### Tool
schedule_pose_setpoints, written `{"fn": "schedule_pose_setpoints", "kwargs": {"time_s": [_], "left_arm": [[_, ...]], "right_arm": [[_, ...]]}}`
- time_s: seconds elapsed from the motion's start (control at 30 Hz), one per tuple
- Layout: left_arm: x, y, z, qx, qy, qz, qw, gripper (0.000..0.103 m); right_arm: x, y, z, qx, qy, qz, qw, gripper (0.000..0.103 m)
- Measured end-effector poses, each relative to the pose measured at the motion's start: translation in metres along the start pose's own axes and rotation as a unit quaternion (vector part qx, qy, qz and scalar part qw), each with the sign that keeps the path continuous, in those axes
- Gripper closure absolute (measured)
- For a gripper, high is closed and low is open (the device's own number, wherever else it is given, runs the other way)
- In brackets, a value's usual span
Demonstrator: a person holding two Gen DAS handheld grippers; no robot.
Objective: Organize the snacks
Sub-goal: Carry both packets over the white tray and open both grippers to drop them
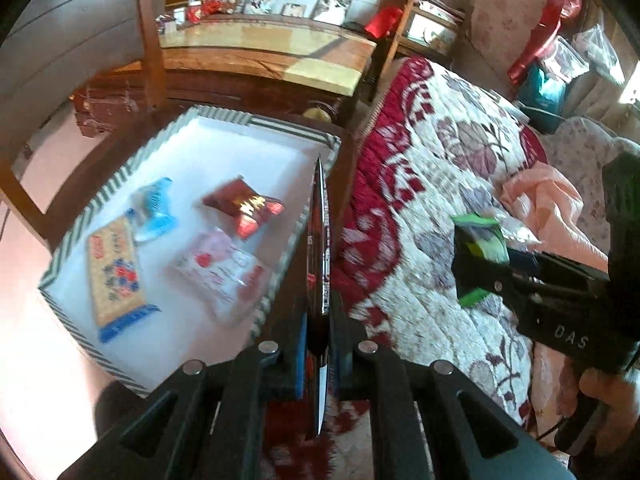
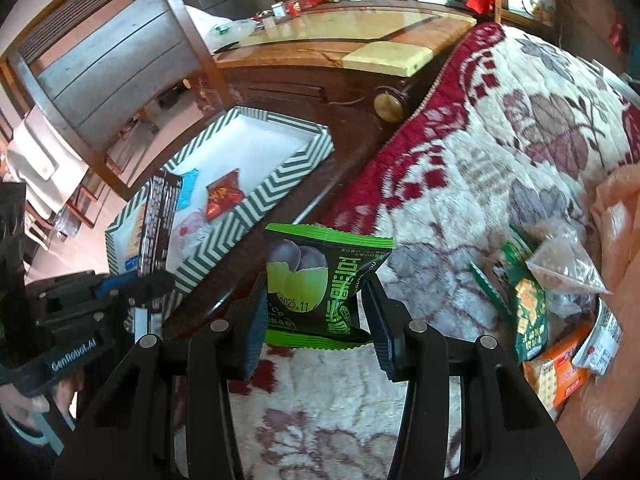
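My left gripper (image 1: pixel 319 344) is shut on a thin dark snack packet (image 1: pixel 320 248), seen edge-on, at the right rim of a green-and-white striped tray (image 1: pixel 288 124). In the tray lie a yellow cracker packet (image 1: pixel 114 276), a blue packet (image 1: pixel 154 212), a red packet (image 1: pixel 244 208) and a pink-white packet (image 1: pixel 224 272). My right gripper (image 2: pixel 316 308) is shut on a green packet (image 2: pixel 320 280), held over the quilt short of the tray (image 2: pixel 276 176). The right wrist view shows the left gripper (image 2: pixel 140 284) with its dark packet (image 2: pixel 158 220) over the tray's near end.
The tray rests on a dark wooden stand (image 2: pixel 352 148) beside a bed with a red-and-white floral quilt (image 2: pixel 500 140). Several loose snack packets (image 2: pixel 540 300) lie on the quilt by an orange cloth (image 2: pixel 616 220). A wooden chair (image 1: pixel 152 40) and a glass-topped cabinet (image 1: pixel 260 52) stand behind.
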State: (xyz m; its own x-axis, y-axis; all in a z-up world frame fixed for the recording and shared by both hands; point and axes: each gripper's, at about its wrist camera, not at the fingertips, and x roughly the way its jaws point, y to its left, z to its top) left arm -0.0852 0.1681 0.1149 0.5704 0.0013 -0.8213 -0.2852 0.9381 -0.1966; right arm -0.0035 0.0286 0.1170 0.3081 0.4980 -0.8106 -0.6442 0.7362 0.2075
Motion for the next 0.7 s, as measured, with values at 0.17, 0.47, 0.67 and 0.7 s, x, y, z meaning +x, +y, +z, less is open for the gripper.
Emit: {"fn": "schedule_pose_setpoints", "kwargs": {"time_s": [0.17, 0.47, 0.67, 0.7], "left_arm": [[-0.007, 0.016, 0.008, -0.007, -0.014, 0.015, 0.9998, 0.093], [-0.008, 0.042, 0.019, -0.02, -0.021, 0.039, 0.9988, 0.093], [-0.006, 0.062, 0.026, -0.03, -0.025, 0.053, 0.9978, 0.093], [-0.004, 0.064, 0.027, -0.031, -0.024, 0.055, 0.9977, 0.093]], "right_arm": [[0.002, 0.015, 0.004, -0.015, 0.001, 0.005, 1.0, 0.058], [0.009, 0.043, 0.018, -0.045, 0.008, 0.012, 0.999, 0.058], [0.019, 0.063, 0.028, -0.067, 0.014, 0.017, 0.998, 0.058], [0.021, 0.065, 0.029, -0.07, 0.016, 0.018, 0.997, 0.058]]}}
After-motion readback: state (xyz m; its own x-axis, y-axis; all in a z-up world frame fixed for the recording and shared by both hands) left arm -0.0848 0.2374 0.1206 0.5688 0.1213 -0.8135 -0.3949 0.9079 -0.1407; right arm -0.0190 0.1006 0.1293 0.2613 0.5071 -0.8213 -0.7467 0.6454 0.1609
